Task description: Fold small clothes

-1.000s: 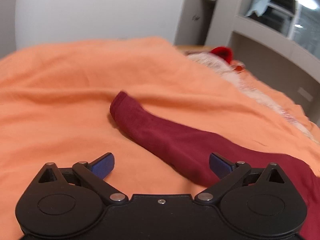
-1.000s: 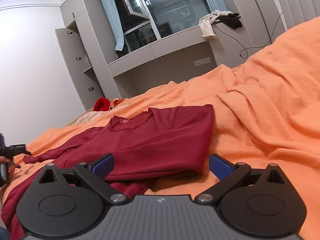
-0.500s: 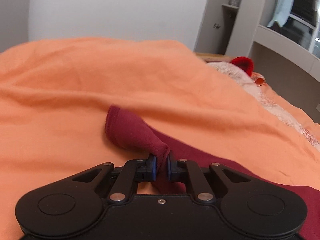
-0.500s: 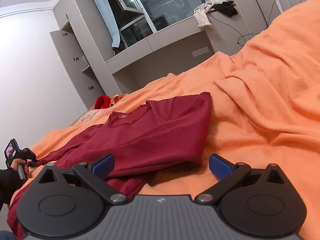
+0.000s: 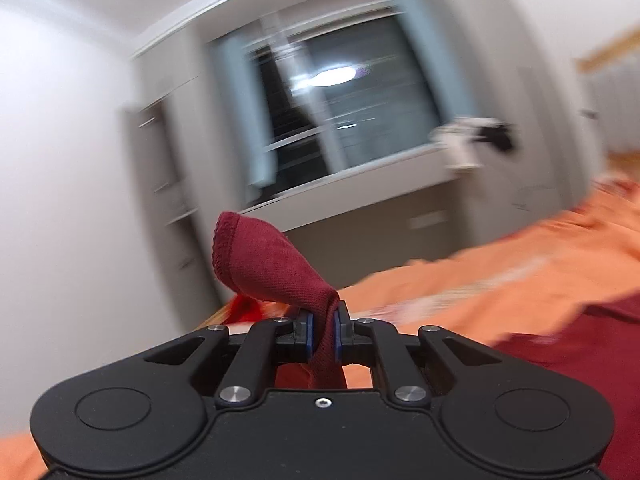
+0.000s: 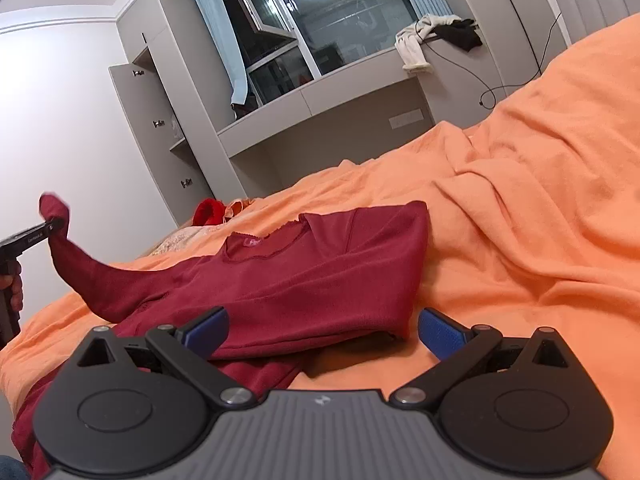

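At far left, left gripper [image 6: 56,224] clamped on the cuff of the dark red sleeve [image 6: 96,276], fingers [image 5: 307,330] pinching cloth, sleeve lifted off the orange bed [image 6: 540,208]. Centre: red top [image 6: 320,272] lying flat on the bed. Nearest, right gripper [image 6: 322,330], fingers spread wide, empty, just before the top's hem.

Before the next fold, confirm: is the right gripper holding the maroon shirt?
No. The right gripper stands wide open above the maroon shirt, its blue pads apart and pressing on nothing.
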